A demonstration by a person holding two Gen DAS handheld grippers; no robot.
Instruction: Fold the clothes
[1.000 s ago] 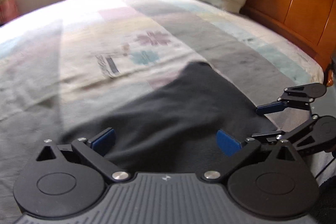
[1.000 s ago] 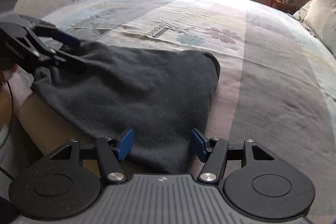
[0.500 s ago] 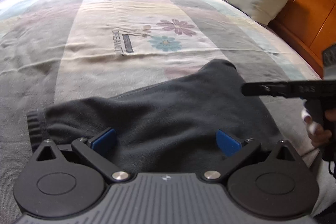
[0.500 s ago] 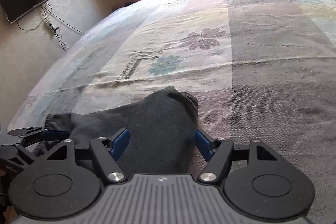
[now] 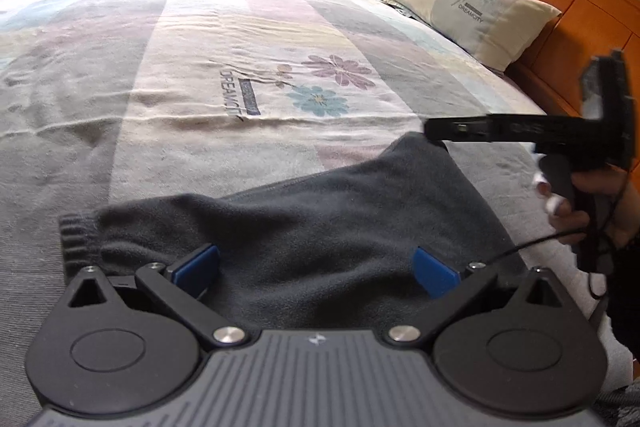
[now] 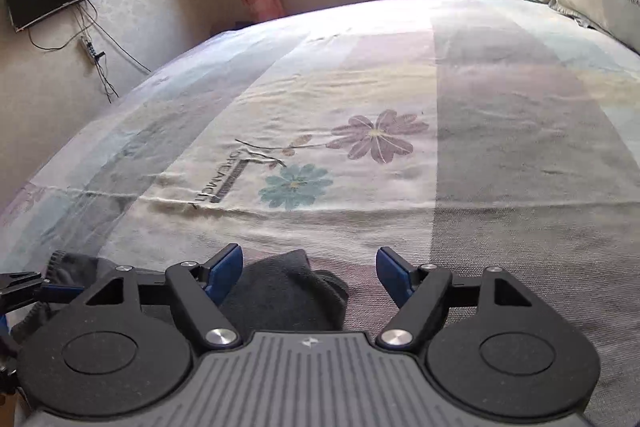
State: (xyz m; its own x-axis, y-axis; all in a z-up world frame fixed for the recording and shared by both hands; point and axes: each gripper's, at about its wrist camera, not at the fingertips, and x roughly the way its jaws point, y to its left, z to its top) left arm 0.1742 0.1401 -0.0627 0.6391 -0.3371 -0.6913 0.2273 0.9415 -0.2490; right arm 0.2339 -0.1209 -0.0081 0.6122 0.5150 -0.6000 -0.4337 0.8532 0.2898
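Spreading across most of both views is the bed (image 5: 120,107), its patchwork cover printed "DREAMCITY" beside two flowers; the pillow (image 5: 472,7) bears the same word. On the near edge lies the dark garment (image 5: 320,227) — soft, fleecy, light by the look, likely to sag and drag — best pinched at the ribbed cuff (image 5: 76,235) or a corner. The left gripper (image 5: 316,269) hangs over it, jaws spread, nothing pinched. The right gripper (image 6: 309,273) is opening — cloth below, pads clear.
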